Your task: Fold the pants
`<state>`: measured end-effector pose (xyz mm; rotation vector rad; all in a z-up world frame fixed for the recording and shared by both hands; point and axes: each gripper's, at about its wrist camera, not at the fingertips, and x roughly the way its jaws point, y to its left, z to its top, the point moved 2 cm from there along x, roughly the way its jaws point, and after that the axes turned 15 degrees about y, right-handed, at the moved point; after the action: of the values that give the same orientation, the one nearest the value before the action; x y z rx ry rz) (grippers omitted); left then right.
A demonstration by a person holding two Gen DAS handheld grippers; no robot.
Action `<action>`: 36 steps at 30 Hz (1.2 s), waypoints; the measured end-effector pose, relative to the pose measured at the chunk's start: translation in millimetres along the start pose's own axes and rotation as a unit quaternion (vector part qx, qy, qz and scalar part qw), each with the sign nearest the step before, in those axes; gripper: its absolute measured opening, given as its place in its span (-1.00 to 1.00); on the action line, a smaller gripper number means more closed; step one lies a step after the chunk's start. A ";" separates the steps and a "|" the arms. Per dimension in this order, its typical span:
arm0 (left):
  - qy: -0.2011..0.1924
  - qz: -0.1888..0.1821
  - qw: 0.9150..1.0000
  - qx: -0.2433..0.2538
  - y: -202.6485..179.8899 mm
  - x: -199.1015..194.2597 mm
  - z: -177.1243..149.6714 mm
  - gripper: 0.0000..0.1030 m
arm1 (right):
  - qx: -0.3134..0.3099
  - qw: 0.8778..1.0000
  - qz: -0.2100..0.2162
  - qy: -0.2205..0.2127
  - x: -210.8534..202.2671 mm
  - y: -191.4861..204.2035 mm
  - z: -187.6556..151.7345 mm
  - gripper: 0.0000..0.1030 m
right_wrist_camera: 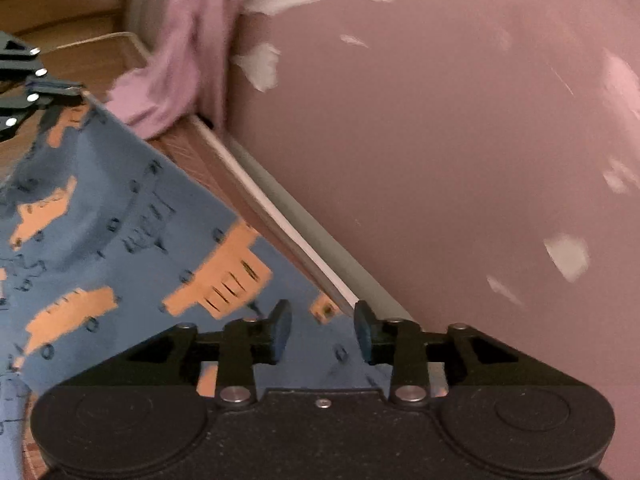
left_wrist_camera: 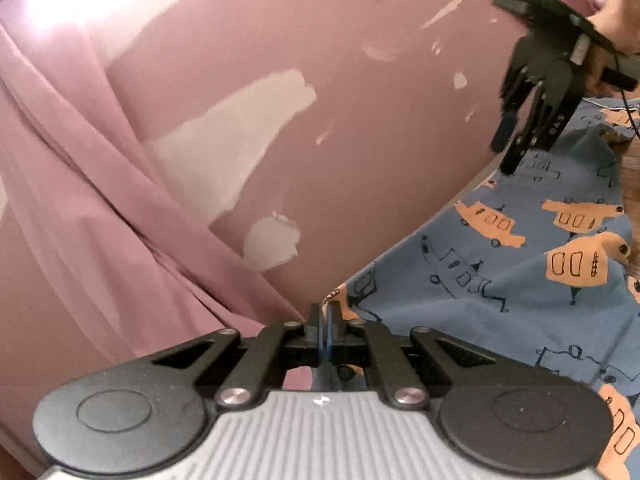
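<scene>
Blue pants (left_wrist_camera: 520,280) edge pinched: left tool (left_wrist_camera: 325,322) | right tool (right_wrist_camera: 322,334) agape, empty | wall (right_wrist_camera: 440,140) near

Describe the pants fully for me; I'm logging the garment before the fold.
The pants are thin blue cloth printed with orange vehicles and dark outline drawings of vehicles. They are lifted and spread, with the top edge stretched fairly taut along the pink wall above a wooden surface. The left claw is shut on one corner of that edge. The right claw is open at the other end, with cloth lying between its pads; whether they touch it is unclear. The waistband and legs cannot be told apart here.
</scene>
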<state>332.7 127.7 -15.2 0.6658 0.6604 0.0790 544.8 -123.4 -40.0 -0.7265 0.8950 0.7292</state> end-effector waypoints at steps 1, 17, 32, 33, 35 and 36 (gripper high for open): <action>-0.010 0.007 1.000 0.004 -2.4 -4.5 -1.0 -0.96 | -0.020 1.000 0.000 -0.003 -1.1 4.5 6.1 -0.14; -0.113 0.063 0.983 0.126 -26.7 -65.3 -32.9 -0.96 | -0.205 0.975 -0.005 0.089 16.9 28.8 31.4 -1.00; -0.090 -0.007 0.985 0.144 -26.1 -146.8 -65.3 -0.96 | -0.231 0.926 -0.297 0.000 -184.8 220.7 -124.5 -1.00; -0.084 -0.018 0.984 0.157 -31.0 -152.6 -73.0 -0.97 | -0.223 0.931 -0.289 0.009 -189.5 239.3 -136.7 -1.00; -0.073 -0.038 0.979 0.188 -44.1 -159.9 -90.2 -0.96 | -0.203 0.941 -0.267 0.032 -186.7 276.6 -158.1 -1.00; -0.067 -0.048 0.975 0.206 -52.2 -162.7 -100.2 -0.97 | -0.196 0.946 -0.254 0.044 -183.0 290.4 -168.5 -1.00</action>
<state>137.1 97.0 -17.3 1.0271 0.5814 -0.1966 163.3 -144.2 -24.4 -1.2942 0.6023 0.4134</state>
